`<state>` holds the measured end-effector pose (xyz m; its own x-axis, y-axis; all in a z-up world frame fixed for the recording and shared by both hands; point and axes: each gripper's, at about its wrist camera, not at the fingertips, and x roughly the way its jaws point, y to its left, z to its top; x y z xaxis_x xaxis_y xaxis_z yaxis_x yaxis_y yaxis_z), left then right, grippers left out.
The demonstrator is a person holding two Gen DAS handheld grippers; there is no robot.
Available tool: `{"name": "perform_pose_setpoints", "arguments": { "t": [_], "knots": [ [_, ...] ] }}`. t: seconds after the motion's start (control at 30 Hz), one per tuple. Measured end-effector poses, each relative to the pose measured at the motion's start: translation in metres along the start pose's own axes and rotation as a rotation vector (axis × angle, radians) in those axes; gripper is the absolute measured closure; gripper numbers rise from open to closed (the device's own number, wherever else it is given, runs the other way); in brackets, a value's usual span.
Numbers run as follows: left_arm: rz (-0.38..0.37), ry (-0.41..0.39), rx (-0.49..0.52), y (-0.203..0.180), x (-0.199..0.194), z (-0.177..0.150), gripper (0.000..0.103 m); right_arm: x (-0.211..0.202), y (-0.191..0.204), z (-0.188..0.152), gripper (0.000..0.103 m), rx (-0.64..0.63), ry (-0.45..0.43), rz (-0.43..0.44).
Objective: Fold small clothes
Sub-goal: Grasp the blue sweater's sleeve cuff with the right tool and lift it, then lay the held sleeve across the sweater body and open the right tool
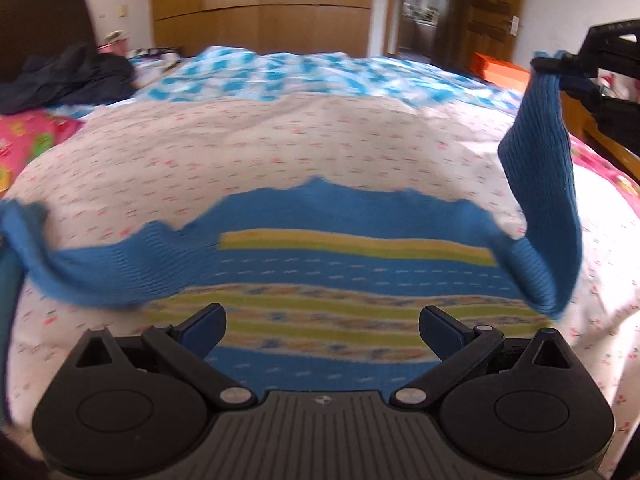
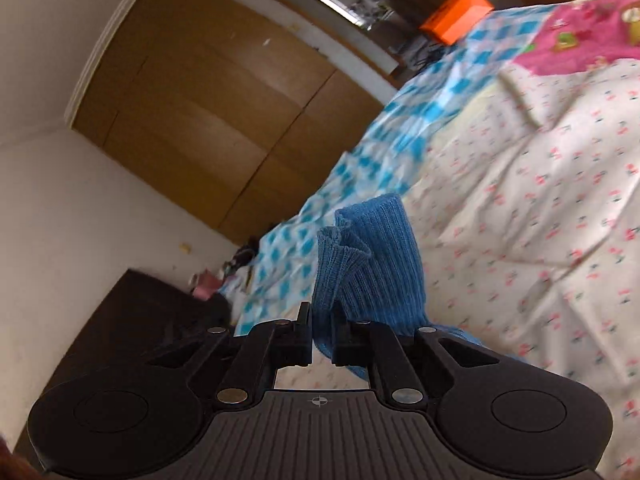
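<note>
So the right gripper (image 2: 321, 340) has its jaws pinched on the cuff of the sweater's right sleeve (image 2: 372, 256), lifted well off the bed (image 2: 540, 200). From the left wrist view you can see that sleeve hanging from it in a loop, up and off to the right of the body. The left gripper (image 1: 322, 330) is spread wide with nothing in it, hovering just above the lower part of the sweater (image 1: 340, 272), which lies flat on the bed's floral sheet. It's a small blue knit with yellow and green stripes, chest running left to right across the view, the other sleeve (image 1: 108, 268) trailing out flat to the left.

What matters, I reckon: the lifted sleeve sits to the right of the body, so it needs carrying leftward across the stripes to fold in. The right one's clearly doing that job, while the left is close enough to pin the body down if it slides.
</note>
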<state>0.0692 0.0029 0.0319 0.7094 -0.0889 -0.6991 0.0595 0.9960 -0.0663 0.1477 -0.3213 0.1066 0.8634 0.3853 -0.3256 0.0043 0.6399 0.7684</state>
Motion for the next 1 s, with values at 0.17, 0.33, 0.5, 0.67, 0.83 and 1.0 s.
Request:
{"name": "perform_pose_setpoints", "arguments": {
  "t": [0.17,0.33,0.5,0.67,0.83,1.0],
  "knots": [
    [0.124,-0.049,-0.054,0.063,-0.022,-0.018,0.000,0.063,0.072,-0.068,0.094,-0.155,0.179,0.036],
    [0.204,-0.084,-0.117,0.104,-0.039,-0.027,0.000,0.123,0.097,-0.160,0.094,-0.332,0.373,-0.013],
    [0.207,-0.090,-0.147,0.124,-0.043,-0.032,0.000,0.146,0.097,-0.233,0.090,-0.514,0.548,-0.076],
    [0.166,-0.102,-0.234,0.144,-0.049,-0.033,0.000,0.136,0.103,-0.251,0.068,-0.612,0.586,-0.044],
    [0.221,-0.119,-0.268,0.167,-0.046,-0.026,0.000,0.133,0.112,-0.254,0.062,-0.651,0.605,0.044],
    [0.248,-0.118,-0.370,0.204,-0.037,-0.020,0.000,0.141,0.110,-0.260,0.063,-0.674,0.613,-0.009]
  ]
}}
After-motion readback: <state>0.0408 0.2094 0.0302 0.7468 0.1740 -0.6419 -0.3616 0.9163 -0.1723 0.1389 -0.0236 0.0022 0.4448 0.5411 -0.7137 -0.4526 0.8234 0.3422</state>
